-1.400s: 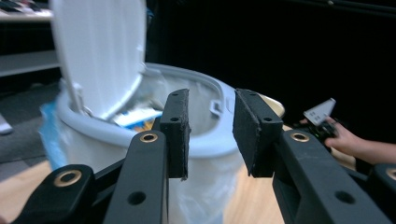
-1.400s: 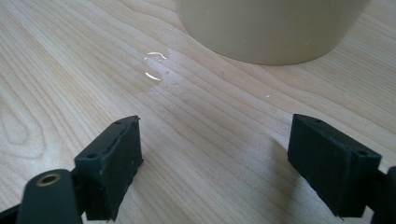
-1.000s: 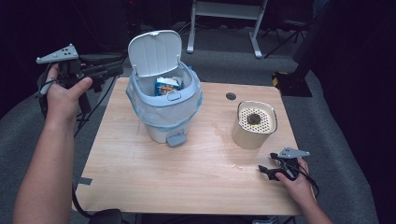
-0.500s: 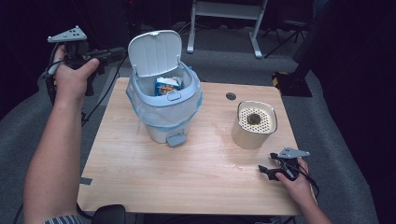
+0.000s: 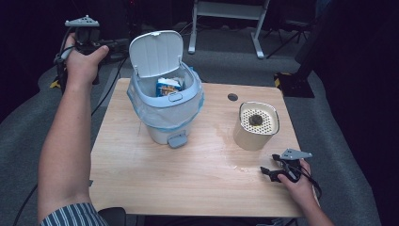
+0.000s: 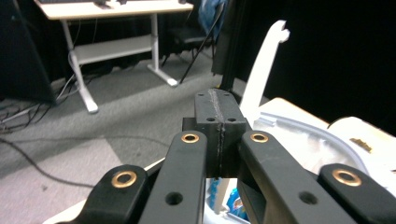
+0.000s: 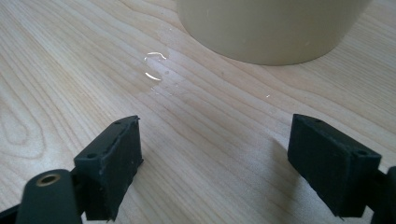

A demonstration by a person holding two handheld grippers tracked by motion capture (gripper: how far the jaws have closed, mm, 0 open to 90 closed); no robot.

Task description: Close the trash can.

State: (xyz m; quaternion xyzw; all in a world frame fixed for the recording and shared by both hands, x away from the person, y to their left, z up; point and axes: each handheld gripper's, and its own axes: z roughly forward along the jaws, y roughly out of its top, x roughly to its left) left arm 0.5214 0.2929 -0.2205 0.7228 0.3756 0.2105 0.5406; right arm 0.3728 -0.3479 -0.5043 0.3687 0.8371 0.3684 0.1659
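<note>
A pale blue pedal bin with a clear liner stands on the wooden table, its white lid tipped up. A blue packet lies inside it. My left gripper is raised off the table's far left corner, beside the lid. In the left gripper view its jaws are shut with nothing between them, and the lid and the bin's rim lie just beyond. My right gripper rests on the table near the front right, open and empty.
A cream container with a perforated top stands right of the bin, just beyond the right gripper. A small wet patch marks the wood in front of it. A cable hole sits near the table's far edge.
My left hand has carried its gripper farther away and a little to the right, toward the back of the lid. The right gripper has stayed where it was.
</note>
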